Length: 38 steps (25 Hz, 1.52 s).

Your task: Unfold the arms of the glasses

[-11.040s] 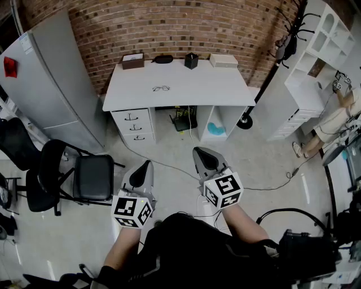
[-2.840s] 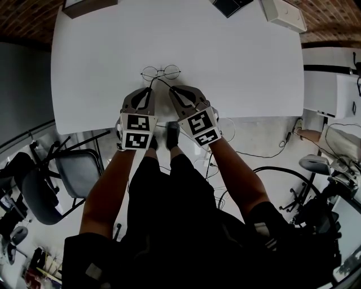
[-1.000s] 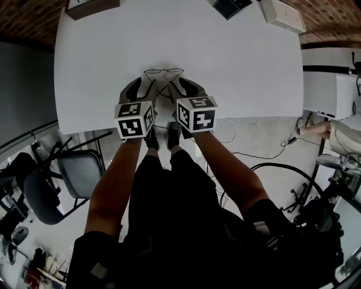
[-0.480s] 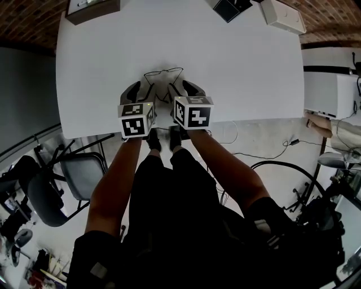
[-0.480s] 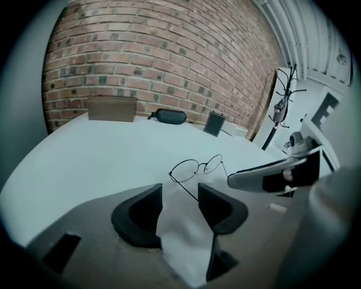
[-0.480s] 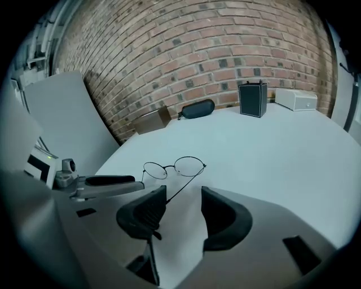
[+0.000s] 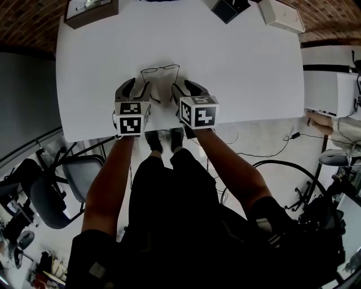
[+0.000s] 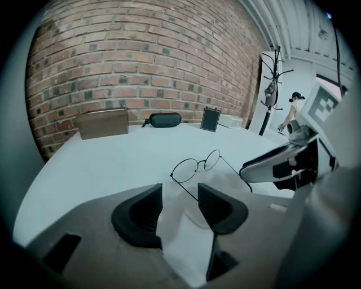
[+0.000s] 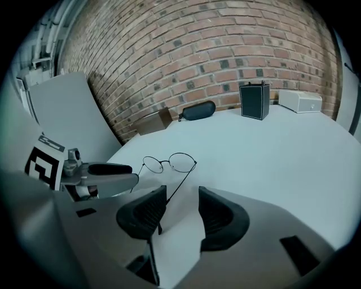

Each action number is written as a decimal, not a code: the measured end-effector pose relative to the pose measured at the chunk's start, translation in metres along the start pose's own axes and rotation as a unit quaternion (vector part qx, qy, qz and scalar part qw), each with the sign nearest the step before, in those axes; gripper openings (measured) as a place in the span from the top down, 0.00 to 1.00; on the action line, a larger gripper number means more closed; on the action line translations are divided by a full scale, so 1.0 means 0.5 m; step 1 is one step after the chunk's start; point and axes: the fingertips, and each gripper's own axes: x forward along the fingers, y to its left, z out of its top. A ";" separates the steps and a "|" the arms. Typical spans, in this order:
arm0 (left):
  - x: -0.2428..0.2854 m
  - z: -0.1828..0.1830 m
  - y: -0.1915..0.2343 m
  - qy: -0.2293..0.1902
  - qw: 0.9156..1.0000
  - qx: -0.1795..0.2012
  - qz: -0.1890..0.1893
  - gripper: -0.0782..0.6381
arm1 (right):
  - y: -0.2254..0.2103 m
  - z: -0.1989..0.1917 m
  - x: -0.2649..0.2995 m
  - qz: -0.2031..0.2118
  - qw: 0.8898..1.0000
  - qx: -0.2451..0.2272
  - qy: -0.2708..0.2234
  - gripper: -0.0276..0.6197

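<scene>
Thin round wire glasses (image 7: 160, 70) lie on the white table (image 7: 242, 68) with both arms swung out toward me. My left gripper (image 7: 135, 91) sits just behind their left arm and my right gripper (image 7: 184, 90) just behind the right arm. In the left gripper view the glasses (image 8: 196, 165) are ahead and one arm runs back between the open jaws of the left gripper (image 8: 179, 195), untouched by either pad. The right gripper (image 9: 181, 196) has just been opening. The other arm of the glasses (image 9: 169, 162) lies between its jaws, which do not press on it.
Along the table's back edge stand a brown box (image 7: 90, 8), a black glasses case (image 8: 164, 119), a black pen holder (image 7: 225, 8) and a white box (image 7: 282, 14). The table's front edge is right under my grippers. A black chair (image 7: 59, 180) stands at the lower left.
The left gripper has slid a little to the left and rolled. The two grippers now stand further apart. The glasses rest on the table with their arms spread.
</scene>
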 end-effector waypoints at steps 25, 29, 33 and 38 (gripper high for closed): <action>-0.121 0.077 0.006 -0.088 0.996 0.022 0.025 0.65 | 0.013 0.047 -0.059 0.013 0.996 -0.071 -0.053 0.71; -0.175 0.110 -0.013 -0.118 0.993 0.005 0.011 0.67 | 0.036 0.076 -0.101 0.031 0.994 -0.075 -0.076 0.71; -0.240 0.122 -0.034 -0.141 0.990 0.001 0.017 0.72 | 0.054 0.093 -0.153 0.042 0.991 -0.084 -0.092 0.72; -0.307 0.144 -0.051 -0.171 0.985 -0.011 0.018 0.82 | 0.094 0.138 -0.223 0.069 0.981 -0.132 -0.123 0.76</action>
